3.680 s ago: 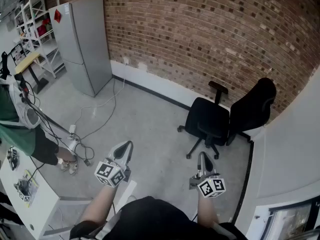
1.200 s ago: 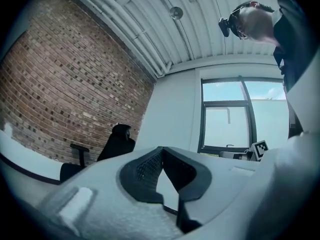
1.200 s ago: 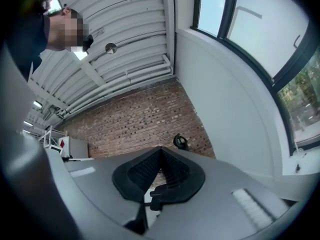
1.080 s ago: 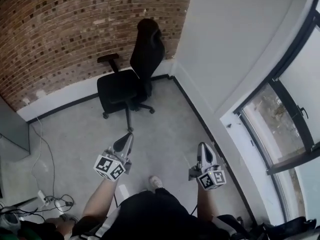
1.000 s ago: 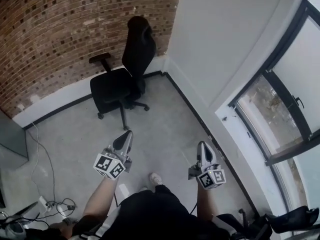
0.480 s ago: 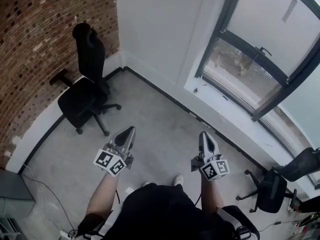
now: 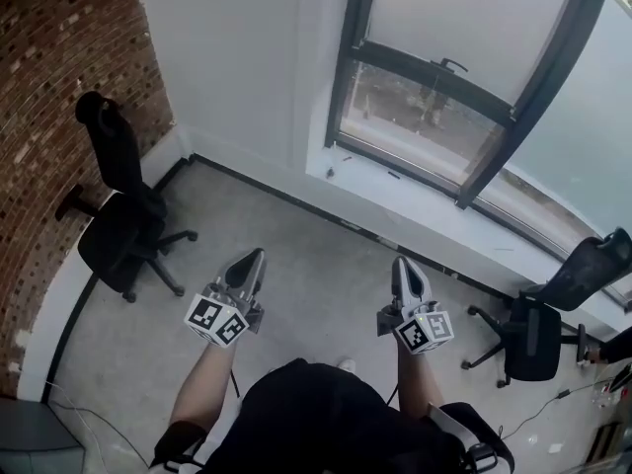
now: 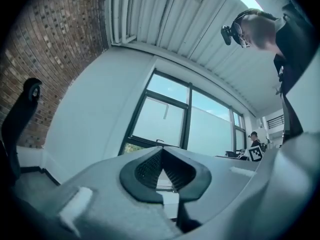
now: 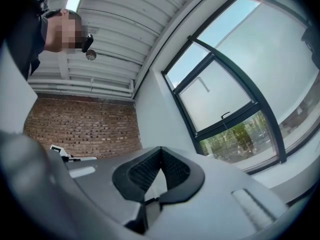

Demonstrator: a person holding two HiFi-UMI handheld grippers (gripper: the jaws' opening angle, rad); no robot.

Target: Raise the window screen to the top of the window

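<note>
The window point(image 7: 464, 97) has a dark frame and stands ahead of me above a white sill point(image 7: 415, 200). Its screen point(image 7: 444, 13) is a frosted panel over the upper part, with a small handle point(image 7: 452, 64) on its lower bar. Below that bar, clear glass shows greenery outside. In the head view my left gripper point(image 7: 254, 257) and right gripper point(image 7: 404, 265) are held side by side over the floor, well short of the sill, both shut and empty. The left gripper point(image 8: 162, 152) looks at the window point(image 8: 165, 116). The right gripper point(image 9: 161, 150) has the screen point(image 9: 215, 96) to its right.
A black office chair point(image 7: 118, 220) stands at the left by the brick wall point(image 7: 44, 87). Another black chair point(image 7: 548, 309) stands at the right below the sill. Grey floor point(image 7: 316, 265) lies between me and the window wall.
The view has swung from the brick wall and black chair round to the window, which now lies straight ahead. Both grippers stay shut and side by side in front of my body.
</note>
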